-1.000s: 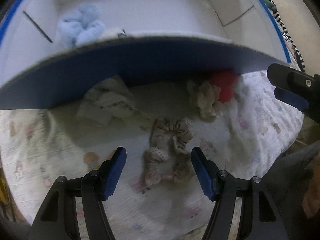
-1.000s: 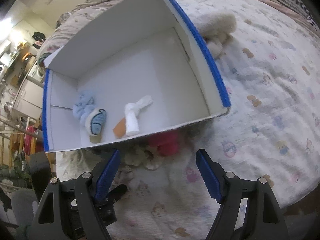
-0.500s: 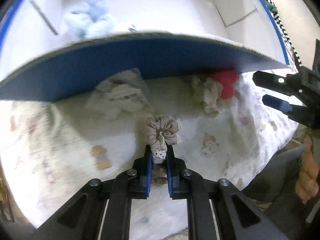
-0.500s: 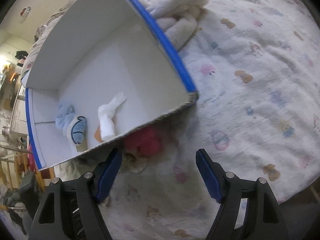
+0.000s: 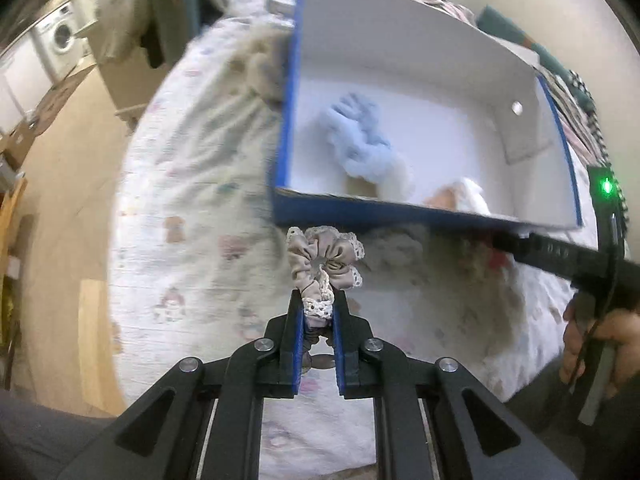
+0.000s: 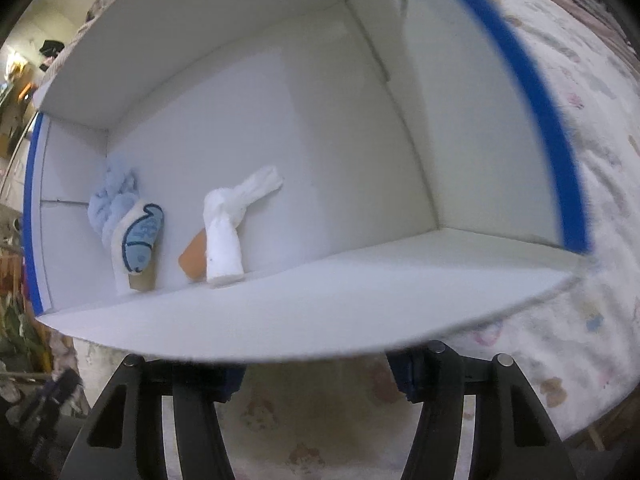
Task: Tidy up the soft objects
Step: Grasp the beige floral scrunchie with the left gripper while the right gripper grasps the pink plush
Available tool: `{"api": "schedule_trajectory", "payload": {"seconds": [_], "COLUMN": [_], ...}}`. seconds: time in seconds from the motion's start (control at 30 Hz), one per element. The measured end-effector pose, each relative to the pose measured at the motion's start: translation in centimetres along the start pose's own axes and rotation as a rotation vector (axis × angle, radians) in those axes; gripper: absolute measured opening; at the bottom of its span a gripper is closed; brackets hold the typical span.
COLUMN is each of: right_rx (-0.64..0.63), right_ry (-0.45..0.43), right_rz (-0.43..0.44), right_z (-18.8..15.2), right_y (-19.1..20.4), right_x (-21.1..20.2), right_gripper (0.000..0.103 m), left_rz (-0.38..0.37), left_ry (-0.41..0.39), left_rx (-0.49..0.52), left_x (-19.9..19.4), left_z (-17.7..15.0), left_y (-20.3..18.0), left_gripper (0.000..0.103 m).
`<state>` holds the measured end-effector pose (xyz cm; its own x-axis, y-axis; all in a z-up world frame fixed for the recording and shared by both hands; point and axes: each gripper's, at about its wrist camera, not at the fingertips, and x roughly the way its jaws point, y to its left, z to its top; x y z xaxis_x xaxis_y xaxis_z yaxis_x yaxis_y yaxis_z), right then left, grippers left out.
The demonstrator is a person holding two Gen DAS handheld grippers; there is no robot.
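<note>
My left gripper [image 5: 317, 312] is shut on a beige lace-edged scrunchie [image 5: 326, 258] and holds it up in the air, just in front of the blue-and-white box [image 5: 400, 210]. Inside the box lie a fluffy light-blue item [image 5: 360, 140], a white knotted sock [image 6: 228, 220] with an orange piece, and a sock with a blue fish [image 6: 138, 240]. My right gripper [image 6: 318, 376] is open, its fingertips hidden under the box's near wall [image 6: 320, 312]. It also shows in the left wrist view [image 5: 560, 252] at the box's right corner, over a blurred red item [image 5: 496, 258].
The box sits on a bed with a white printed sheet [image 5: 192, 216]. A cream fluffy item [image 5: 260, 72] lies by the box's left side. The bed edge falls to a wood floor [image 5: 60, 184] at left. A washing machine [image 5: 60, 36] stands far left.
My left gripper closed on the scrunchie and lifted it off the sheet, swinging up toward the box. My right gripper moved in under the box's near edge.
</note>
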<state>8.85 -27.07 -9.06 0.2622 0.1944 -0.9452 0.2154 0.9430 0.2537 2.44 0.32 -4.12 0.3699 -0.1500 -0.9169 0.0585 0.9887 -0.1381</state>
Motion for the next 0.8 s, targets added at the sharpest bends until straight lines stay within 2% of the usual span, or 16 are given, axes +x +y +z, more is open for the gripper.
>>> {"api": "schedule_trajectory", "payload": {"seconds": [0.13,0.47,0.8], "right_rx": [-0.031,0.021,-0.025], "right_ry": [-0.002,-0.039,-0.065], "right_rz": [-0.017,0.039,0.072], "right_z": [0.1,-1.2,-3.2], "right_y": [0.7,-0.6,0.5], "right_x": [1.1,-0.9,-4.0], "right_gripper": [0.048,0.047,0.047], "left_rz": [0.017,0.051,0.099], "left_ry": [-0.012,-0.026,-0.029], "left_rx": [-0.005,-0.022,-0.044], "left_x": [-0.2,0.1,0.3], "left_z": [-0.2,0.4,0.3], "left_y": [0.9,0.9,1.6], "left_gripper": [0.012,0.011,0.011]}}
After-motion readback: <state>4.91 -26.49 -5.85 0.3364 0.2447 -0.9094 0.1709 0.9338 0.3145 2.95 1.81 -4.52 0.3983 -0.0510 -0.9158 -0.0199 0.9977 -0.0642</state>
